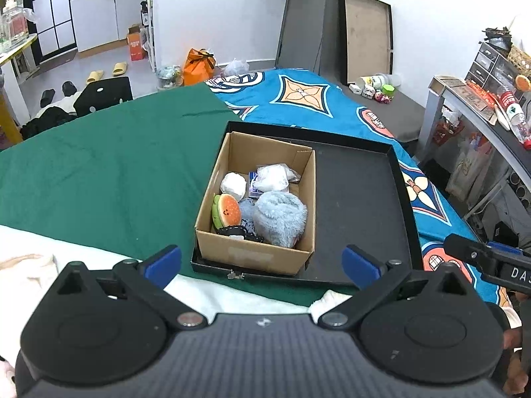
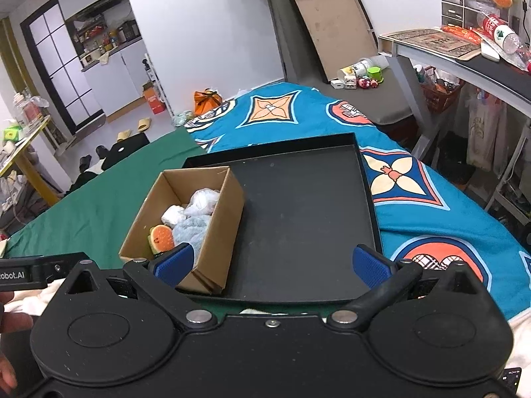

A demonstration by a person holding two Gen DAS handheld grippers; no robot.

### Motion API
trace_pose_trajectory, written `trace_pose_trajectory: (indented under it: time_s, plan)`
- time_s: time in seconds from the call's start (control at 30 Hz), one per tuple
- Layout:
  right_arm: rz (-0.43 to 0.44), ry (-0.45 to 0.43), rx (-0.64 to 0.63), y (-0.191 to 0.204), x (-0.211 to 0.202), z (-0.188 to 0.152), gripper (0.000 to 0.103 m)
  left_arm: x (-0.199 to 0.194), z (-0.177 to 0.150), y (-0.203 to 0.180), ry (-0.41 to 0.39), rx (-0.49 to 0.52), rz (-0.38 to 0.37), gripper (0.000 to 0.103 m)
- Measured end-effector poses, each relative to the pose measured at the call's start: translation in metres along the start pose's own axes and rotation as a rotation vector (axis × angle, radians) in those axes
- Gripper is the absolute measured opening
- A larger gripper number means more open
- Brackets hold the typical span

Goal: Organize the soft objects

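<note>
**Soft stuff is boxed, both grippers hanging back empty**

So the open brown cardboard box [image 1: 255, 199] is sitting in the left part of the shallow black rectangular tray [image 1: 365, 205], which is lying on a bed with a green sheet [image 1: 99, 172] and a blue patterned blanket [image 1: 298, 99]. Inside the box: a fluffy light-blue plush [image 1: 280, 217], a little orange burger plush [image 1: 226, 214] and some white bundles [image 1: 252, 180]. The rest of the tray is looking bare, so I'm guessing the sorting is about done.

If anything else is going in, I'd be approaching from above and dropping it over the box's open middle, not clipping the cardboard wall.

The left gripper [image 1: 262, 263] and right gripper [image 2: 272, 263] are both hovering near the tray's front edge, jaws spread wide, holding and touching nothing.
</note>
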State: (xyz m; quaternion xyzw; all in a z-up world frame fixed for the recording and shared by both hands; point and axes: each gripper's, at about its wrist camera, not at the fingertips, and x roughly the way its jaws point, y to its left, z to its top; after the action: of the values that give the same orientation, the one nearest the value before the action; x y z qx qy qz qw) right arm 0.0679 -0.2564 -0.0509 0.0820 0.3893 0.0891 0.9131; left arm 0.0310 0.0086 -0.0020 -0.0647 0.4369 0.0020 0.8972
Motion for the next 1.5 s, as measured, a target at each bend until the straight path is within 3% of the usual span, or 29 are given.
trace_pose_trajectory:
  time_s: [0.6, 1.13, 1.5]
  plan:
    - [-0.035, -0.033, -0.053, 0.006, -0.049, -0.016, 0.103, -0.048, -0.025, 0.0, -0.072, 0.015, -0.007, 0.103]
    - [-0.059, -0.071, -0.043, 0.012, -0.086, -0.031, 0.103, -0.08, -0.042, -0.006, -0.135, 0.087, 0.013, 0.103]
    - [-0.077, -0.106, -0.03, 0.012, -0.094, -0.033, 0.103, -0.091, -0.044, -0.01, -0.164, 0.117, 0.016, 0.103]
